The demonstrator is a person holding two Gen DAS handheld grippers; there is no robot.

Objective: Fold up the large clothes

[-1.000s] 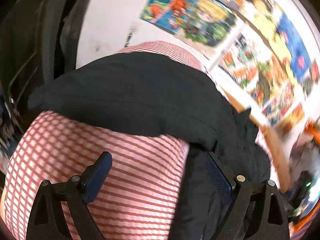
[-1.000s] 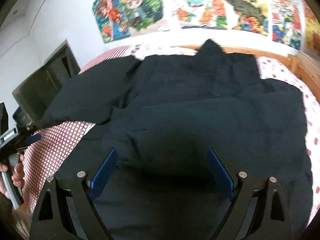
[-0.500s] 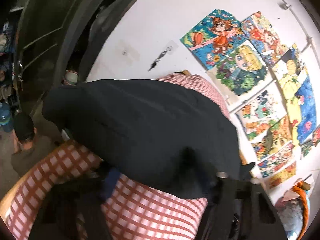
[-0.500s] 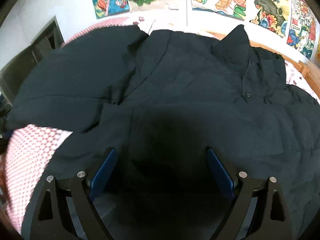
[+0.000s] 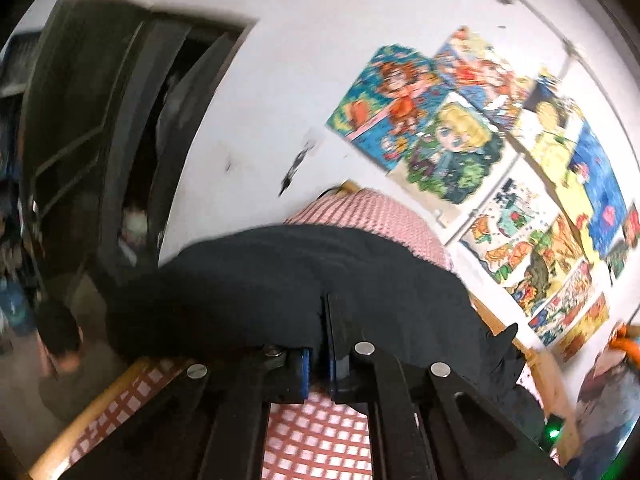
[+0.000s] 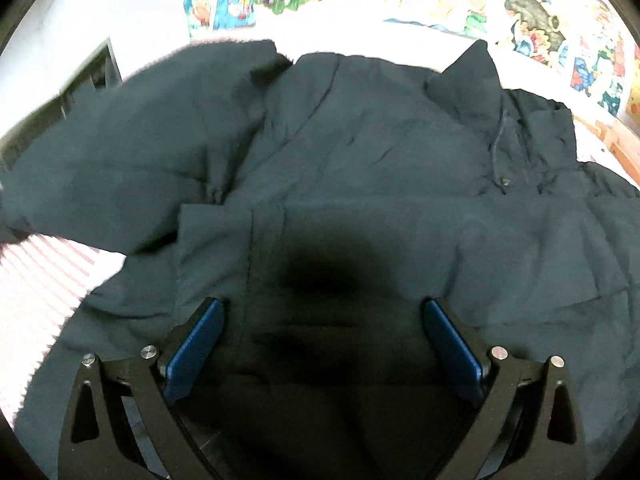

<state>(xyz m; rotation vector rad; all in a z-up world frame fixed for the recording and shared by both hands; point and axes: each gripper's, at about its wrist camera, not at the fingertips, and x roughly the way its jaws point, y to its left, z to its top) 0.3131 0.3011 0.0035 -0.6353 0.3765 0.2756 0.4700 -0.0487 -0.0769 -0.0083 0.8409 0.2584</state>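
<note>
A large black padded jacket lies spread on a bed with a pink checked sheet. Its collar points at the far wall, and one sleeve stretches out to the left. In the left wrist view that sleeve bulges across the middle. My left gripper is shut on the sleeve's near edge, with its tips sunk in the fabric. My right gripper hovers low over the jacket's lower body. Its jaws are opening wide, the cloth lies beneath them, and nothing is pinched.
Colourful posters cover the white wall behind the bed. A dark open wardrobe stands at the left. A person is low on the floor beside the wooden bed rail. Bare sheet shows left of the jacket.
My left jaws went from wide open to shut on the sleeve edge, and that view swung up toward the wall. My right gripper sank closer to the jacket and its jaws widened slightly.
</note>
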